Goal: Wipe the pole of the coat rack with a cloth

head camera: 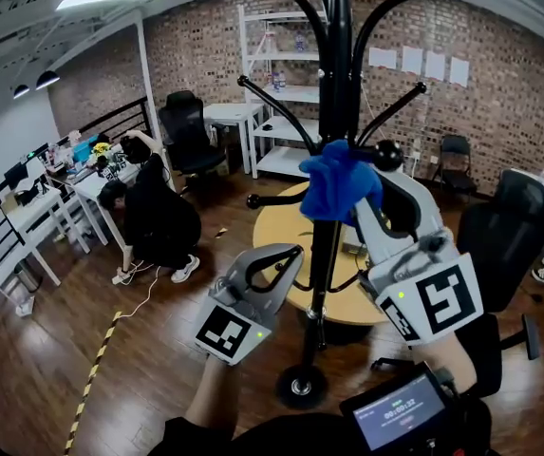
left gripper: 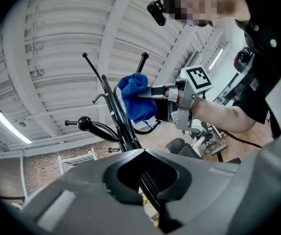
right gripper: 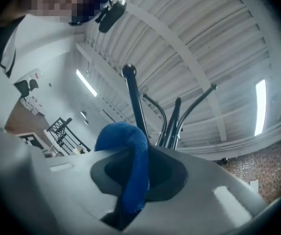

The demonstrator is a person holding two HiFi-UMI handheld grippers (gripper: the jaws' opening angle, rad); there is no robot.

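Note:
The black coat rack pole (head camera: 336,112) rises at the middle of the head view, with curved hook arms around it. My right gripper (head camera: 362,198) is shut on a blue cloth (head camera: 340,183), which is pressed against the pole just below the lower hooks. In the right gripper view the cloth (right gripper: 130,146) bulges out of the right gripper (right gripper: 147,148), in front of the pole (right gripper: 174,116). My left gripper (head camera: 295,252) is shut and empty, lower down and just left of the pole. The left gripper view shows the left gripper (left gripper: 142,153), the pole (left gripper: 123,126) and the cloth (left gripper: 136,99).
The rack's round base (head camera: 302,385) stands on the wood floor beside a round wooden table (head camera: 272,236). A person in black (head camera: 158,217) crouches at the left near white desks. Office chairs (head camera: 188,131) (head camera: 509,226) and a white shelf (head camera: 281,84) stand behind.

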